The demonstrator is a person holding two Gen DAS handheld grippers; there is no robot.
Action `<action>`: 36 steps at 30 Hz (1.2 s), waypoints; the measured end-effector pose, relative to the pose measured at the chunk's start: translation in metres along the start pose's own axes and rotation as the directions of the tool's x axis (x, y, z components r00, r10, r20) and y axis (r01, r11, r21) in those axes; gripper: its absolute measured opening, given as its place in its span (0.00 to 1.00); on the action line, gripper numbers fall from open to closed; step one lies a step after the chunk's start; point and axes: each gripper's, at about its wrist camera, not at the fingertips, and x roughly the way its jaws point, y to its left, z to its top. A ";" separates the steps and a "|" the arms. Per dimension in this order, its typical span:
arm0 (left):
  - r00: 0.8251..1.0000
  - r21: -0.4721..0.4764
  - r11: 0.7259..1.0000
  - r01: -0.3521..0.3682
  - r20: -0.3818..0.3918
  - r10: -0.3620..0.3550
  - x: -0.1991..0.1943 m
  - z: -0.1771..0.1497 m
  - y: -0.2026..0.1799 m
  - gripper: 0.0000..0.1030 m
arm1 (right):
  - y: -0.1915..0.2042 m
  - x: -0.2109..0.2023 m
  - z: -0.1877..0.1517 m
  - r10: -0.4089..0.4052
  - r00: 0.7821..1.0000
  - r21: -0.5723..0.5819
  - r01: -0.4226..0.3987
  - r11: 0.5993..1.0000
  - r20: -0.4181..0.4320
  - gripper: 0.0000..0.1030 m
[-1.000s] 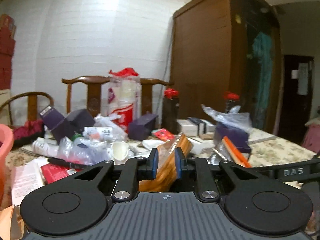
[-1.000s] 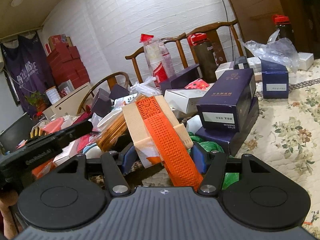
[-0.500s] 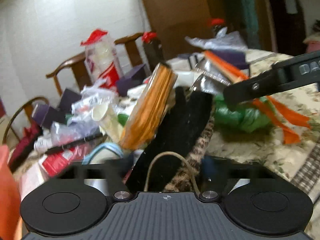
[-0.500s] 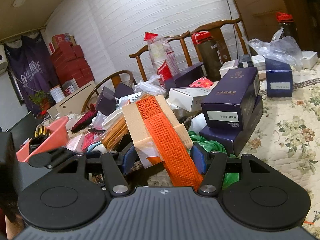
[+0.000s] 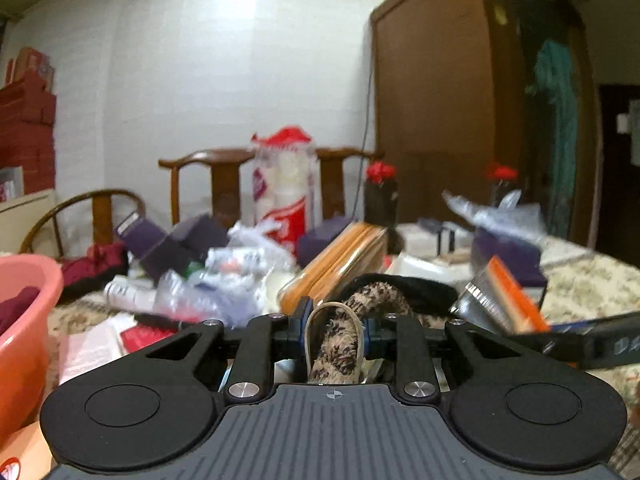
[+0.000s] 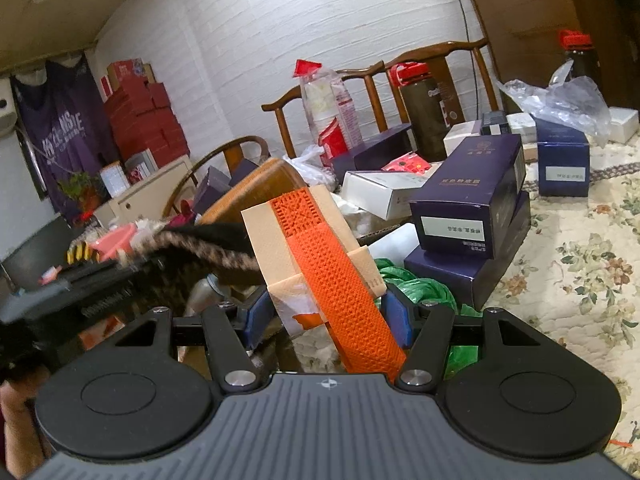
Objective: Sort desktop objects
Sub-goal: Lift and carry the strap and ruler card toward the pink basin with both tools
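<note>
Two grippers are at work over a crowded table. The left gripper point(image 5: 334, 326) has just been closing, and its blue pads now pinch a fuzzy leopard-print band point(image 5: 340, 340) ringed by a tan elastic loop point(image 5: 316, 320); the band arches up ahead of the fingers into a black fabric edge. Left of the fingers sits a pink basin point(image 5: 24, 320) with dark red cloth inside. Just beyond the fingertips leans an orange-brown packet in clear wrap point(image 5: 336, 260), and to their right a silver-backed pack with an orange edge point(image 5: 500, 292) — the other gripper's black arm crosses below it, its white lettering too blurred to read.

The right gripper point(image 6: 328, 316) clamps a beige card with an orange mesh strap point(image 6: 316, 256) between its pads, the strap running down toward the camera. Right of the fingers lies a green plastic bag point(image 6: 416, 288) on the floral tablecloth point(image 6: 580, 280). Beyond it two dark blue boxes point(image 6: 468, 208) are stacked; the upper one carries gold characters and a white label, both too small to read. Farther off stand a sleeve of paper cups point(image 6: 328, 108) with a red top, a dark bottle with a red cap point(image 6: 424, 112) and a wooden chair point(image 6: 440, 56). Far left of the fingers — on the wall — hangs a purple shirt point(image 6: 60, 140) with large white letters, only partly legible.
</note>
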 end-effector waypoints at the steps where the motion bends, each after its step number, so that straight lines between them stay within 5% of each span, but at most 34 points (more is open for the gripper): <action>1: 1.000 0.002 1.000 0.001 0.014 -0.001 -0.003 0.001 -0.003 0.20 | 0.002 0.001 -0.001 -0.010 1.000 -0.009 0.010 1.000 0.002 0.63; 13: 0.997 -0.003 0.997 0.079 -0.016 -0.079 -0.003 -0.002 -0.021 0.20 | 0.034 0.007 -0.014 -0.032 0.999 -0.080 0.031 0.996 -0.015 0.62; 23: 0.999 -0.025 0.999 0.042 -0.029 -0.043 -0.017 -0.001 -0.021 0.20 | 0.055 -0.002 -0.019 -0.086 0.996 -0.081 0.087 0.993 0.008 0.62; 36: 0.999 0.029 0.999 -0.018 0.031 0.017 -0.053 0.030 -0.022 0.21 | 0.075 -0.030 -0.003 -0.034 0.996 -0.072 0.040 0.997 0.077 0.62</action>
